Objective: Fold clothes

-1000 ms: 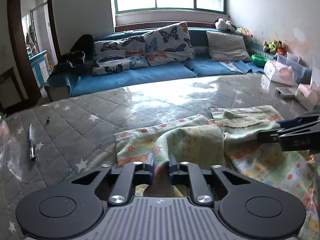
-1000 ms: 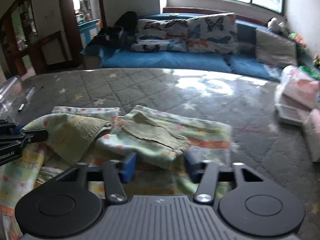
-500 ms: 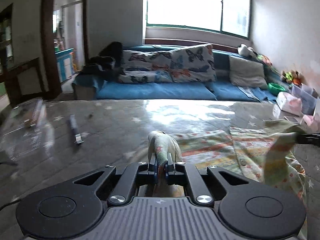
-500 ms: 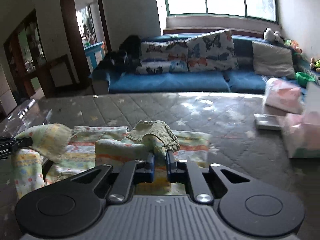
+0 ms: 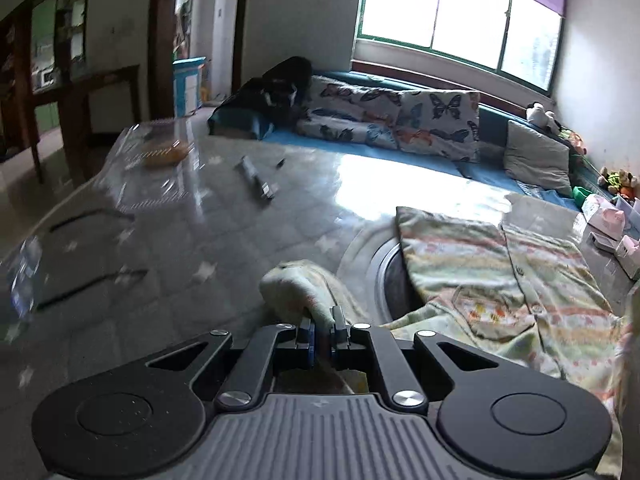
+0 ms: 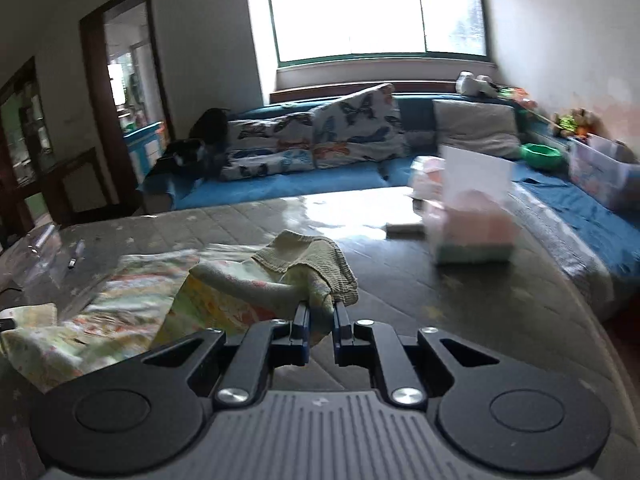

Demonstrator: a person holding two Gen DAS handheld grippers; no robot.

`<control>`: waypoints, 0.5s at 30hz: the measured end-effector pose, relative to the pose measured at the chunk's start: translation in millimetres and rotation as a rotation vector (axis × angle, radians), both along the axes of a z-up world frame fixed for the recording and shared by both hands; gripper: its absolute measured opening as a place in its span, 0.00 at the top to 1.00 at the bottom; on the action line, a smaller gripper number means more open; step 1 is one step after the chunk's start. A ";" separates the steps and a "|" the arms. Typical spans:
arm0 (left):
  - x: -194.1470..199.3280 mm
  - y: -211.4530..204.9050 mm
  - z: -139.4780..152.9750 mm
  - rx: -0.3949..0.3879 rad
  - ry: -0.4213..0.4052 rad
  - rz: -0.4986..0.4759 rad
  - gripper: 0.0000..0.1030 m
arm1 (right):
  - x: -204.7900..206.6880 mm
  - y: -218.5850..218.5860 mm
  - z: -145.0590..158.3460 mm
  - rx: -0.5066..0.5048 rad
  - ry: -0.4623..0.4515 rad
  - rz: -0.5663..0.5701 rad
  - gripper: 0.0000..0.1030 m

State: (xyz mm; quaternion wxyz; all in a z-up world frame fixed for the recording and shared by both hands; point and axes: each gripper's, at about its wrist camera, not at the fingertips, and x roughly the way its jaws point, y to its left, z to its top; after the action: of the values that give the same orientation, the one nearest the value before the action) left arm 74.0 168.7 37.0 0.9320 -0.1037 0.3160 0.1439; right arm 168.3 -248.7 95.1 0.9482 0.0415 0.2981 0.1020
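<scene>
Both tongs [image 5: 321,330] [image 6: 321,322] now clamp garment [image 5: 500,280], lifted.

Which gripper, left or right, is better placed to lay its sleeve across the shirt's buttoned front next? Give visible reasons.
Probably the left. The left gripper pinches its sleeve right beside the flat shirt. The right gripper holds its bunched cuff off to one side.

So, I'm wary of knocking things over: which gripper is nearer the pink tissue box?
Right. The right gripper has the pink tissue box just ahead to its right; the left gripper holds the garment at its opposite end.
</scene>
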 end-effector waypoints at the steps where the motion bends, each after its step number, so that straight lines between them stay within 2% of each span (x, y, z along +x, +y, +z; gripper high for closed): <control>1: -4.2 1.5 -1.5 0.000 0.006 0.009 0.93 | -5.1 -8.5 -4.2 0.008 0.009 -0.017 0.91; 5: -16.4 9.7 -9.7 -0.006 0.037 0.043 0.93 | -22.7 -42.6 -25.5 0.057 0.057 -0.085 0.90; 7: -20.3 14.6 -14.3 -0.012 0.056 0.059 0.93 | -29.0 -58.5 -38.5 0.078 0.086 -0.126 0.86; 8: -21.0 15.8 -16.0 -0.013 0.064 0.065 0.93 | -31.7 -64.4 -44.9 0.081 0.101 -0.146 0.80; 15: -19.1 18.0 -23.0 -0.003 0.099 0.079 0.89 | -54.3 -98.5 -61.0 0.037 0.135 -0.273 0.78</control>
State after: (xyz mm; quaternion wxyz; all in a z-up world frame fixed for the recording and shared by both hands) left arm 54.8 186.7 14.0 0.9086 -0.1101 0.3577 0.1851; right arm 114.0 -347.3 34.1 0.9301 0.1060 0.3507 -0.0253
